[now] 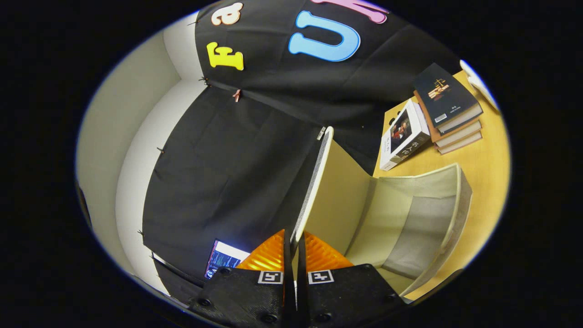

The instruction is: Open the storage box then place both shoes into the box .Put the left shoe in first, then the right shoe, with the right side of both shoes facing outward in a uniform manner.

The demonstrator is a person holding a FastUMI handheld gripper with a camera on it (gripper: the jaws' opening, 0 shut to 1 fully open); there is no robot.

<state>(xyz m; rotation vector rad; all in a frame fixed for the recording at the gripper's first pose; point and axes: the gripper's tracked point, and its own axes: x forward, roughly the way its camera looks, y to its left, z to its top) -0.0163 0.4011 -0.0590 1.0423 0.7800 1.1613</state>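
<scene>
My gripper (294,241) is shut on the lid (314,182) of the storage box, with the lid's thin edge pinched between both fingers. The lid stands raised, seen edge-on, running from the fingers away toward the black cloth wall. Right of the lid the pale storage box (451,214) lies open on the wooden table, its beige inside showing and nothing visible in it.
A stack of books (448,107) sits on the wooden table (487,155) beyond the box, with a white boxed book (403,134) leaning next to it. A lit screen (223,259) shows low down left of the fingers. White booth walls stand to the left.
</scene>
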